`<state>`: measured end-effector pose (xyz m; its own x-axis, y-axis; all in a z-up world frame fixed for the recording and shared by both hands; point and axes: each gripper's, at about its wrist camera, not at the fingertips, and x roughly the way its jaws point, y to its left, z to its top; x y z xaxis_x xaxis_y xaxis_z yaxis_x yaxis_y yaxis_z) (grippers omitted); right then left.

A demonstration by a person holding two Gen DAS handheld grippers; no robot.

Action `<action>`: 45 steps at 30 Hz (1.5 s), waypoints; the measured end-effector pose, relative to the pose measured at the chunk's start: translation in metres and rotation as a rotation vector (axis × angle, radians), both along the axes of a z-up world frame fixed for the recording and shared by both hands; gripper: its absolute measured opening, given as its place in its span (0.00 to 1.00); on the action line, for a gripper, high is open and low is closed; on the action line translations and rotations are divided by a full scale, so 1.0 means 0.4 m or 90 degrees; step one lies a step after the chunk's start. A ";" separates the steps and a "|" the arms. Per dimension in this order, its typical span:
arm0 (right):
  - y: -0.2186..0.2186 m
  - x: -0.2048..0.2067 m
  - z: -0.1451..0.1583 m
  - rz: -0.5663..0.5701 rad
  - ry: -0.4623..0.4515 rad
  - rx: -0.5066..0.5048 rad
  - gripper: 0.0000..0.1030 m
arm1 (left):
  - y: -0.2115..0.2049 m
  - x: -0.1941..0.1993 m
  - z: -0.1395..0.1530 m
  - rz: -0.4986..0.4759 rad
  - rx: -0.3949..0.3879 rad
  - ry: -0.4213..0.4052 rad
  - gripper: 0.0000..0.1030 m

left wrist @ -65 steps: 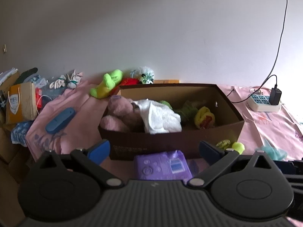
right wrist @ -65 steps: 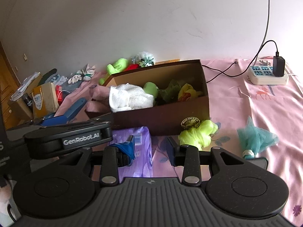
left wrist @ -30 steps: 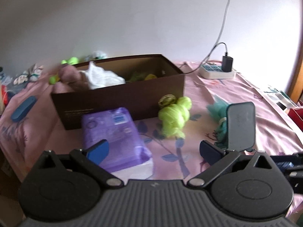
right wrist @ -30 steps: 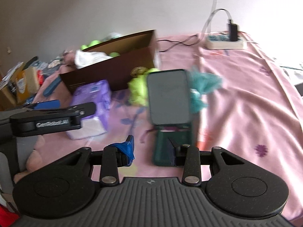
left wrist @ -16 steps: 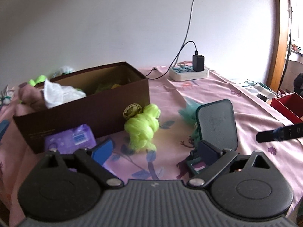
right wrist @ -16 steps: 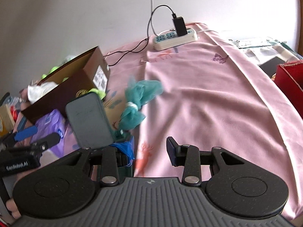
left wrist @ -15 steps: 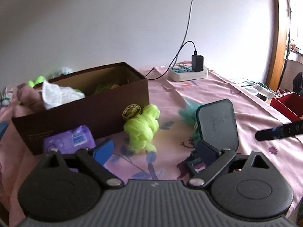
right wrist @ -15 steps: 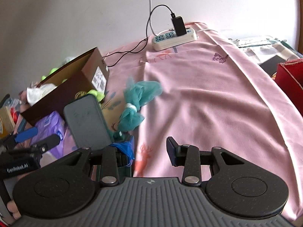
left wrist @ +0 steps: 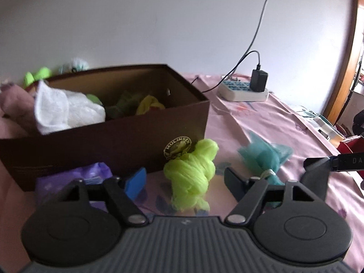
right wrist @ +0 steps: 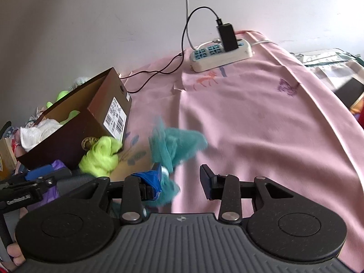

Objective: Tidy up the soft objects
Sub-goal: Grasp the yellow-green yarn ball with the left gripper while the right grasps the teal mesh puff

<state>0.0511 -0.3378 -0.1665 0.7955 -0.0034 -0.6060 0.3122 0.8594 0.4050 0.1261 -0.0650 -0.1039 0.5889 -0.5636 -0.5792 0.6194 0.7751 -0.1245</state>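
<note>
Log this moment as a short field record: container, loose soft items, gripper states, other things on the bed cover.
container: brown cardboard box, open, holding a white cloth and other soft items
loose items: lime-green mesh puff against the box front; teal mesh puff beside it
left gripper: open, empty
right gripper: open, empty
other: purple tissue pack, power strip
</note>
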 end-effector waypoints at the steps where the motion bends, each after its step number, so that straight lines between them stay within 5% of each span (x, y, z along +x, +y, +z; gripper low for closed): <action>1: -0.002 0.015 -0.001 0.007 0.002 0.002 0.20 | -0.010 0.013 -0.005 -0.003 -0.001 0.012 0.74; 16: -0.013 0.214 -0.048 0.108 0.104 0.052 0.20 | -0.091 0.123 -0.079 -0.025 0.034 0.117 0.79; 22: 0.012 0.240 -0.060 0.121 0.126 0.013 0.20 | -0.099 0.150 -0.108 -0.028 0.043 0.177 0.48; 31: 0.004 0.203 -0.048 0.092 0.085 -0.005 0.02 | -0.085 0.125 -0.088 -0.019 0.037 0.157 0.39; 45: 0.013 0.075 0.100 0.079 -0.042 -0.032 0.01 | 0.002 0.010 0.062 0.016 0.007 0.060 0.39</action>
